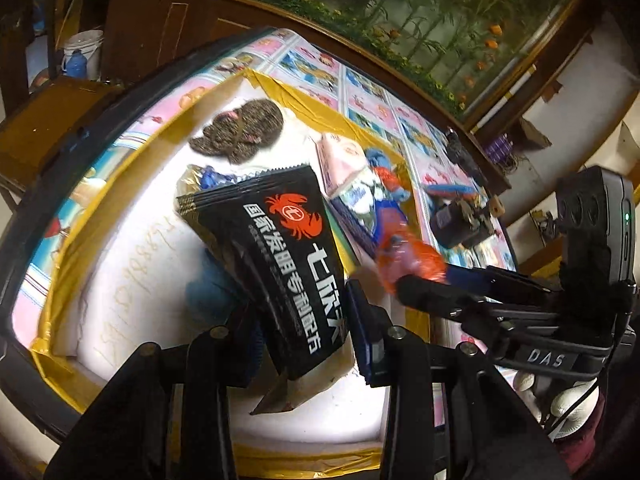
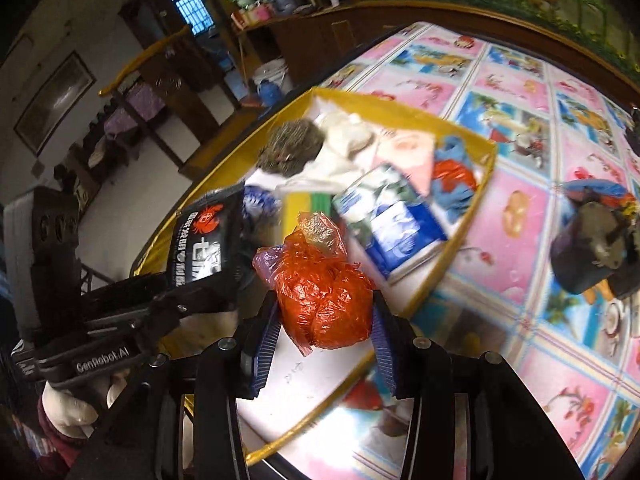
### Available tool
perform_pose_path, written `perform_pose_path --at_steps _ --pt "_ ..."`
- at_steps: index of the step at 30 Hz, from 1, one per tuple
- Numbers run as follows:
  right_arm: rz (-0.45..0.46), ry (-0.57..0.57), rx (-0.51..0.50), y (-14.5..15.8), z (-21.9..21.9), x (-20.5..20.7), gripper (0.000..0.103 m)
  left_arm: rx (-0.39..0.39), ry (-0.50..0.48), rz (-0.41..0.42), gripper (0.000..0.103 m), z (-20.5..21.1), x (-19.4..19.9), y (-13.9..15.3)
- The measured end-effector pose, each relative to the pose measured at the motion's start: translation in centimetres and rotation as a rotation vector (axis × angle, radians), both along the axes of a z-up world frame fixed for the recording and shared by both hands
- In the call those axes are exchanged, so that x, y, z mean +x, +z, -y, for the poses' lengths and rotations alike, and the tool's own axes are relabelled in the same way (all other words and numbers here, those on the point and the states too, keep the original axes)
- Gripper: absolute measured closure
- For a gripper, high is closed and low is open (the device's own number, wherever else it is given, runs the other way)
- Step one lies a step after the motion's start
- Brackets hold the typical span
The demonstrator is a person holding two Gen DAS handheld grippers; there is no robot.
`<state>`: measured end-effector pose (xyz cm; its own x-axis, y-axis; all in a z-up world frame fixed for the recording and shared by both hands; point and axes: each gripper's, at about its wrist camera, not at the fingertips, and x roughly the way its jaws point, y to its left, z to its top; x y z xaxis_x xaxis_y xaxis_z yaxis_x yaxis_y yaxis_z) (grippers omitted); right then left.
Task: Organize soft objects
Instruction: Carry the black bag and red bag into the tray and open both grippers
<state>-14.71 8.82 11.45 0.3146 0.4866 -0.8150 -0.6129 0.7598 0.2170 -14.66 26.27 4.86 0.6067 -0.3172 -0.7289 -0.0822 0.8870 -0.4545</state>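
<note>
My left gripper (image 1: 304,320) is shut on a black pouch (image 1: 276,256) with a red crab logo, held over the white box with yellow taped rim (image 1: 56,280). My right gripper (image 2: 326,320) is shut on a crumpled orange plastic bag (image 2: 324,296), above the same box (image 2: 460,232). The orange bag (image 1: 408,260) and right gripper also show in the left wrist view, the black pouch (image 2: 204,240) in the right wrist view. Inside the box lie a dark speckled cloth (image 1: 240,132), a pink pack (image 1: 340,156), a blue-white tissue pack (image 2: 392,224) and blue-red fabric (image 2: 456,180).
The box sits on a table with a pink and blue cartoon tablecloth (image 2: 540,160). A dark pot with objects (image 2: 592,252) stands on the table to the right. A wooden cabinet (image 1: 160,28) and a flower mural are behind; a white bucket (image 1: 84,52) is on the floor.
</note>
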Motion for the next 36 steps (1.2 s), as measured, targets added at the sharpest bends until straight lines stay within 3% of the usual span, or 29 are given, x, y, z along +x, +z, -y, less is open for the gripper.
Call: perform_pose_path --at_steps 4,8,11,14,22,25,29,36 --pt "-0.011 -0.002 -0.046 -1.5 -2.2 0.4 0.06 -0.036 -0.029 -0.027 0.065 0.1 0.2 -1.3" --pt "0.082 -0.038 -0.133 -1.6 -3.2 0.5 0.055 -0.07 -0.002 -0.026 0.06 -0.7 -0.1 -1.8" --pt "0.103 -0.037 -0.125 -1.3 -3.8 -0.2 0.038 -0.103 0.029 -0.016 0.049 -1.8 -0.4 -1.7" --pt "0.136 -0.049 -0.111 -0.6 -3.6 -1.1 0.024 -0.12 0.058 0.001 0.048 -2.5 -0.9 -1.3" --pt "0.167 -0.065 -0.035 1.3 -0.2 -3.2 0.024 -0.101 0.128 0.065 0.048 -2.9 -2.0 0.7" --pt "0.194 -0.086 -0.028 1.7 1.5 -4.1 0.024 -0.021 0.155 0.081 0.048 -2.0 -2.2 1.7" --pt "0.224 -0.136 -0.008 1.9 4.3 -5.3 0.021 0.192 0.183 0.103 0.048 0.3 -2.3 3.0" --pt "0.229 -0.213 0.019 1.4 9.4 -5.9 0.021 0.415 0.133 0.107 0.048 4.8 -1.8 3.6"
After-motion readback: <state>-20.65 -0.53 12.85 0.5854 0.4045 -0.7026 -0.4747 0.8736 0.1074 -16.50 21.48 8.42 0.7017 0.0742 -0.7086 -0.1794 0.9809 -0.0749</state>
